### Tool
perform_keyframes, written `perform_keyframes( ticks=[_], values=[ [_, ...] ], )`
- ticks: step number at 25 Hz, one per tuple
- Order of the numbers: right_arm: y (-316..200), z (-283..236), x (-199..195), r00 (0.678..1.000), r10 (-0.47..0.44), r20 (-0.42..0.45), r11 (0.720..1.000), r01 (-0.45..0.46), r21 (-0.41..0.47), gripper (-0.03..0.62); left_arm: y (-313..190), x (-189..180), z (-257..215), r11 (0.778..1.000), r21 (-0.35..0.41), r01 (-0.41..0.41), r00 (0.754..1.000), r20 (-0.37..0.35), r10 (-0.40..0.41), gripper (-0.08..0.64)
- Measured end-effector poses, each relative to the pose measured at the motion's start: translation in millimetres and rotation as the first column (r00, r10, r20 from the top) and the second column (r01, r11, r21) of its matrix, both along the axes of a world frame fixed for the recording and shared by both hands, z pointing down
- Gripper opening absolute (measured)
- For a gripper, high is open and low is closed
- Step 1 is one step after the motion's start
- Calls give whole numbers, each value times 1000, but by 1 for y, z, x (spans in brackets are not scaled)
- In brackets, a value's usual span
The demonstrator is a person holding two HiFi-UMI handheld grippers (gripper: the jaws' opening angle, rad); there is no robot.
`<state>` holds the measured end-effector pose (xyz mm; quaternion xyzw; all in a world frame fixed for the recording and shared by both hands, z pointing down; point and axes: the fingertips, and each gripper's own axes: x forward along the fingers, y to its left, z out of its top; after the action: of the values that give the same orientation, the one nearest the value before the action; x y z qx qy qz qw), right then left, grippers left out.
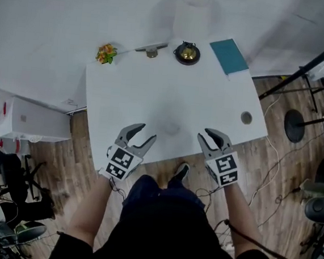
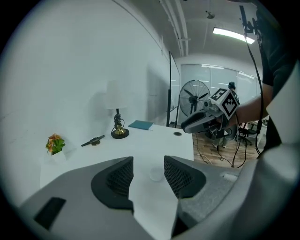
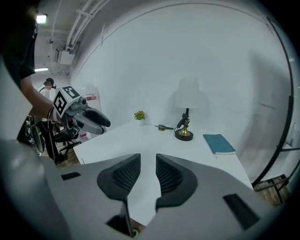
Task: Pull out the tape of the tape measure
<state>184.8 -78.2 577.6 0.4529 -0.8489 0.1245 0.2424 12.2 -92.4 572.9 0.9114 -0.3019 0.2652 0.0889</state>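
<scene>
white table bears a lamp, teal book and small flowers along its far edge.

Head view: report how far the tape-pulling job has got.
Done: nothing; no tape shows drawn out. In hand: left hand-held gripper and right hand-held gripper, both open and empty, over the near edge of the white table. Left: grasp the faint pale round object mid-table, possibly the tape measure, and pull.

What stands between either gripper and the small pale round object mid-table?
Nothing visible. Only bare table lies between the left gripper, the right gripper and the pale round object. The lamp and teal notebook sit beyond it, at the far edge.
</scene>
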Motion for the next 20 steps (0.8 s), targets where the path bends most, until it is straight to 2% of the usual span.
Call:
perform_keyframes(
  ticks=[3,6,12,20],
  values=[
    [-9,18,-9,998,-59,-30,998,58,-27,106,-8,10,23,999,-36,-20,1000,17,20,202],
    [-17,37,-15,997,-67,-38,996,64,-68,107,-13,22,51,996,-71,-61,997,33,63,202],
    [-28,62,-19,999,-5,-50,992,-1,-125,106,-22,48,103,979,-115,-169,982,65,178,235],
    [-36,72,-4,996,72,-49,986,-78,-146,103,-31,71,153,950,-193,-244,959,97,266,256]
  ],
)
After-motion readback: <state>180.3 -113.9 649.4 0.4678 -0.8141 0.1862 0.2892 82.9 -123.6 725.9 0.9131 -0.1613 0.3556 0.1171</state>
